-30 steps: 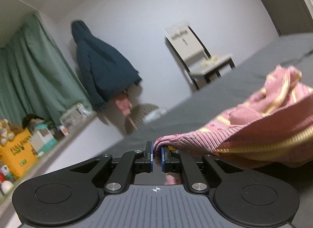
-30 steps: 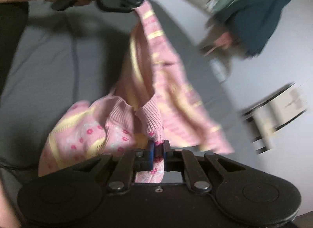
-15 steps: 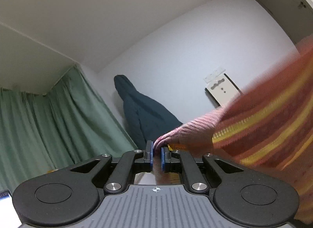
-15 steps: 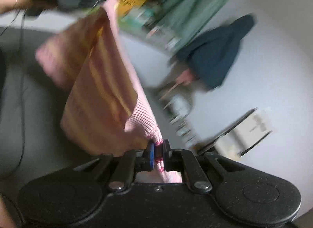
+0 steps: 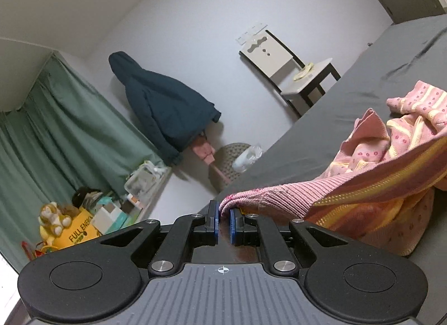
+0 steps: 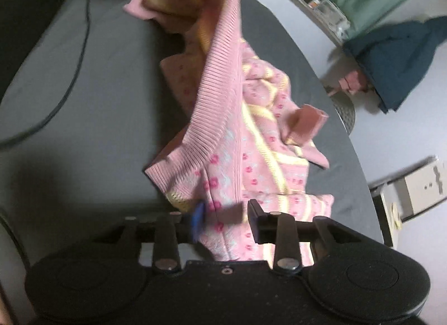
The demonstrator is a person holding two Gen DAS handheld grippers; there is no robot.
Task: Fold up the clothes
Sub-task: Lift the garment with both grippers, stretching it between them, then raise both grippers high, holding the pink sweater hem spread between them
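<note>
A pink knit sweater (image 6: 251,135) with yellow stripes and small flower dots lies crumpled on the dark grey bed (image 6: 97,101). My left gripper (image 5: 223,223) is shut on the sweater's ribbed hem (image 5: 268,199) and holds that edge up, so the cloth (image 5: 391,163) stretches away to the right. My right gripper (image 6: 225,220) is open, jaws spread wide, low over the sweater's near end. The cloth lies between and under its fingers, not pinched.
A black cable (image 6: 75,45) runs across the bed at the left. Beyond the bed's edge are a white chair (image 5: 296,68), a dark blue jacket (image 5: 164,107) hanging on the wall, green curtains (image 5: 56,135) and a cluttered shelf (image 5: 92,213).
Both grippers came down from a raised shake. The right gripper, shut on the sweater before, has opened and let it go. The sweater now rests on the bed; the left still holds the hem.
</note>
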